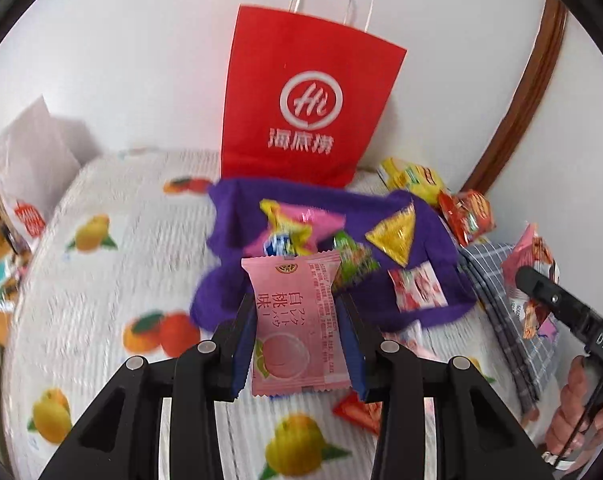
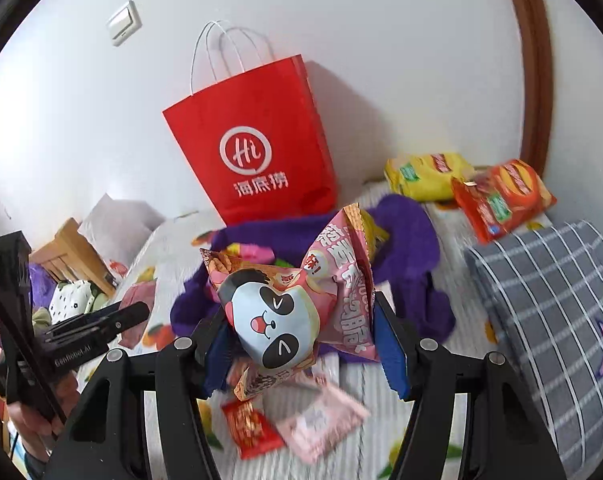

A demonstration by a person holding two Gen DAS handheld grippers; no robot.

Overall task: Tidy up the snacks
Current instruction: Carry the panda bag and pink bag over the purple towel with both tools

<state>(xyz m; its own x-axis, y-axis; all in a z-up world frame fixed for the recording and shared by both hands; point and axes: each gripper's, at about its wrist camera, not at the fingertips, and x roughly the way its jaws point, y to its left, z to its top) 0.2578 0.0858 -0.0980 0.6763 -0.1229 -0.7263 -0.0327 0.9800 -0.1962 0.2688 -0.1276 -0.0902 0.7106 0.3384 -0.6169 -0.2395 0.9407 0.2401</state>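
Note:
My left gripper (image 1: 295, 300) is shut on a pink peach snack packet (image 1: 297, 320), held above the fruit-print bedspread in front of a purple cloth (image 1: 417, 240). Several small snacks lie on that cloth, among them a yellow triangular packet (image 1: 395, 236) and a red-and-white packet (image 1: 417, 286). My right gripper (image 2: 301, 312) is shut on a pink panda snack bag (image 2: 285, 312), also seen at the right of the left wrist view (image 1: 535, 280). A red paper bag (image 1: 301, 108) (image 2: 261, 152) stands against the wall behind the cloth.
A yellow chip bag (image 2: 425, 174) and an orange-red chip bag (image 2: 505, 196) lie by the wall at right. A grey checked cushion (image 2: 549, 300) is at right. A small red packet (image 2: 249, 428) and a pink packet (image 2: 321, 424) lie on the bedspread (image 1: 113, 280) below my right gripper.

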